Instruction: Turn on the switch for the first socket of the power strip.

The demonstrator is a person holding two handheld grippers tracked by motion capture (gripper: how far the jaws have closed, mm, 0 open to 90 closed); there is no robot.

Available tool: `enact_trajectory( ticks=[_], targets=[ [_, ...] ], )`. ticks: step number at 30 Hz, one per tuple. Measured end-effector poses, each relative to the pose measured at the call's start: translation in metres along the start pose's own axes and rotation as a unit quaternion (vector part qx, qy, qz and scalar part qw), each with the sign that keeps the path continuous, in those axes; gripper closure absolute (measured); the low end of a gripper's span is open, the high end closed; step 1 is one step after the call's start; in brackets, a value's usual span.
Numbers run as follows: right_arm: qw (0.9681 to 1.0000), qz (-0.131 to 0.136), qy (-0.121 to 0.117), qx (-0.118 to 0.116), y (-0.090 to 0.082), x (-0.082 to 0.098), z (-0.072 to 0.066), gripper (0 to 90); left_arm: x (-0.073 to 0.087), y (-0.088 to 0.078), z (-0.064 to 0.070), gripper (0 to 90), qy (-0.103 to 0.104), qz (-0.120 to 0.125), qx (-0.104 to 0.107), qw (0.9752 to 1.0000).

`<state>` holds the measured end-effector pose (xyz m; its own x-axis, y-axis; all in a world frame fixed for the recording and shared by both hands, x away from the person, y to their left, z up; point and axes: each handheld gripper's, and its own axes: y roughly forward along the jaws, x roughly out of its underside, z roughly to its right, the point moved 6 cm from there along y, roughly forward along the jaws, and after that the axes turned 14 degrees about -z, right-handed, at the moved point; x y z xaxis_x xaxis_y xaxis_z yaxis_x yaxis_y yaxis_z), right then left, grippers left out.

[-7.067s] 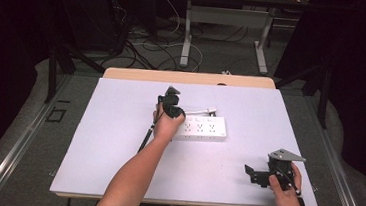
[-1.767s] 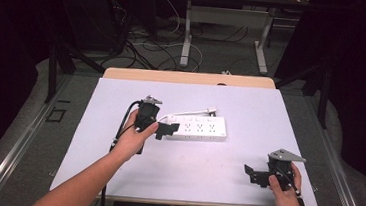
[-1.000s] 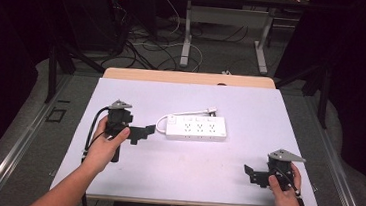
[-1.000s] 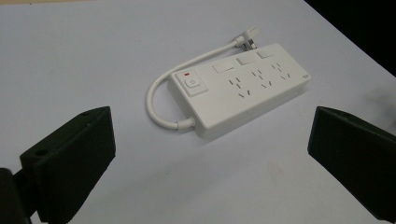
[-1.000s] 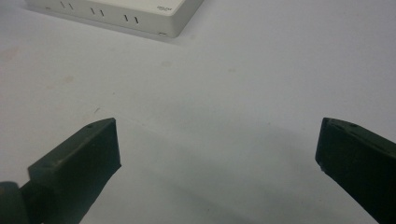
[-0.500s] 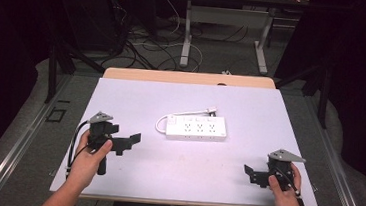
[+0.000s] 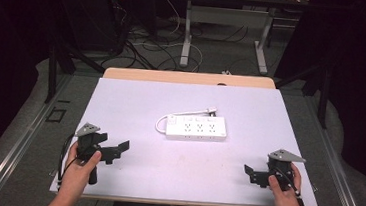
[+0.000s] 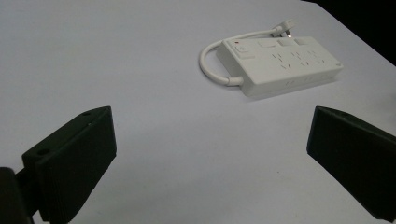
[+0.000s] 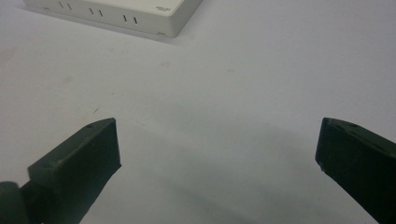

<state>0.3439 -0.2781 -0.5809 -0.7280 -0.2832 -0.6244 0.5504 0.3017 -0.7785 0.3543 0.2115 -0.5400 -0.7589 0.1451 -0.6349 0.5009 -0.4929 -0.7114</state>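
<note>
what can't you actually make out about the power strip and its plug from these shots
- Power strip, right gripper view: cut off by the top edge; just one side and a few slots show.
- Plug, left gripper view: the prongs are too small to count; in the high view it is a tiny blur.
- Switch, left gripper view: too small to tell whether it is on or off.
- Strip's far side: hidden behind its own body.

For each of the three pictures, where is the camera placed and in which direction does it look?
High view: above the person's side, looking forward and down on the table; both forearms show, holding the left tool and right tool.
Left gripper view: rides on the left tool, looking across to the power strip; its two jaws stand apart.
Right gripper view: rides on the right tool, looking low over the table; jaws apart.
Shared: all show the power strip.
</note>
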Motion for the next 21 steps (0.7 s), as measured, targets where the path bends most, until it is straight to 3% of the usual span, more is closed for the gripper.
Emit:
enact_trajectory(
  ticks=[9, 21],
  targets=[
    [1.0, -0.002, 0.002, 0.001, 0.0, 0.001, 0.001, 0.0, 0.018, 0.011, -0.012, 1.1, -0.011, 0.001, 0.001, 0.9999],
    [1.0, -0.001, 0.0, 0.001, 0.0, 0.0, 0.0, 0.0, 0.029, 0.013, -0.02, 1.1, -0.014, 0.006, 0.001, 0.9999]
  ],
)
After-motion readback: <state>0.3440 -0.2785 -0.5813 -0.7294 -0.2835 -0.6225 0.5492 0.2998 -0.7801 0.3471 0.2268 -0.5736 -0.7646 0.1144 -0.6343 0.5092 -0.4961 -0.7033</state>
